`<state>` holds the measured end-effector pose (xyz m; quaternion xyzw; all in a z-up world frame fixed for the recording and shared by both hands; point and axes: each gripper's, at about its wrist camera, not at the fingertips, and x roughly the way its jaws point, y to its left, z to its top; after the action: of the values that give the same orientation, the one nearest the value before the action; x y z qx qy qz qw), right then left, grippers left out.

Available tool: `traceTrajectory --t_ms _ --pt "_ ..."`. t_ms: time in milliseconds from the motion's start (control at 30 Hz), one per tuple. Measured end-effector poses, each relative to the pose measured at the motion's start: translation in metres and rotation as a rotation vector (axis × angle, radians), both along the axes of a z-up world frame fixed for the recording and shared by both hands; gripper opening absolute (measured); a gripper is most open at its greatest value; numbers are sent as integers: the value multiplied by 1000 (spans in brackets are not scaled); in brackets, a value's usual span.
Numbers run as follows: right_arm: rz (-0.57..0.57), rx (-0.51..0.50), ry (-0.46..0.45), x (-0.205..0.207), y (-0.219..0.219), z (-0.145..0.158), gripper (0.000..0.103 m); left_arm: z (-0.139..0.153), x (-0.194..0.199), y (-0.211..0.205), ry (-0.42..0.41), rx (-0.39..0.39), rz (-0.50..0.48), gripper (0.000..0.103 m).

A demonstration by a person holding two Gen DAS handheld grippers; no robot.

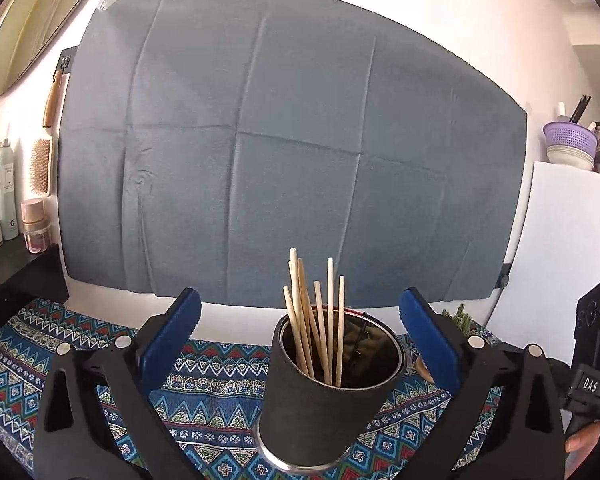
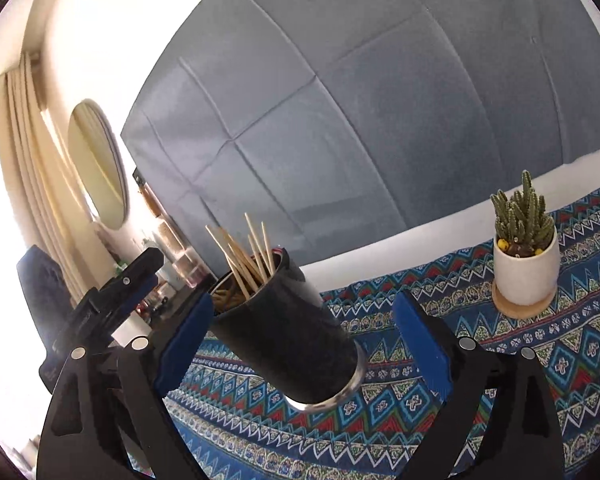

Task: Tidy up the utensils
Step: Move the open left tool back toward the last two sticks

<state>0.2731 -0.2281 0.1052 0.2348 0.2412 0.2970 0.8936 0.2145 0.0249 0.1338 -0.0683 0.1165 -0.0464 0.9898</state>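
Stood upright on patterned cloth (image 1: 220, 408): dark holder (image 1: 324, 412) full of chopsticks (image 1: 316, 320) (wooden). Spread wide around it, gripping nothing: left gripper (image 1: 300, 312), right gripper (image 2: 304, 308).

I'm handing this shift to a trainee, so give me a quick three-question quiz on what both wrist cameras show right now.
1. True or false: the left tool is shut on the black cup.
2. What stands inside the cup? A) wooden chopsticks B) metal forks C) straws
3. Which thing sits on a round wooden coaster on the patterned cloth?

Key
1. False; both the left and the right tool are open, with the cup between their fingers.
2. A
3. The potted cactus.
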Motion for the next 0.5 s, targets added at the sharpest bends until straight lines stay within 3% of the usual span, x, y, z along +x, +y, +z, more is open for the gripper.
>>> traceTrajectory --t_ms 133,333,500 --pt "-15 -11 41 -12 -11 -2 95 -1 -13 -1 39 12 -17 97" --pt "-51 -58 58 -39 -22 -4 95 -22 -31 5 134 52 -25 97" --pt "-81 -160 82 -59 -18 0 95 -41 -51 5 201 107 -38 97"
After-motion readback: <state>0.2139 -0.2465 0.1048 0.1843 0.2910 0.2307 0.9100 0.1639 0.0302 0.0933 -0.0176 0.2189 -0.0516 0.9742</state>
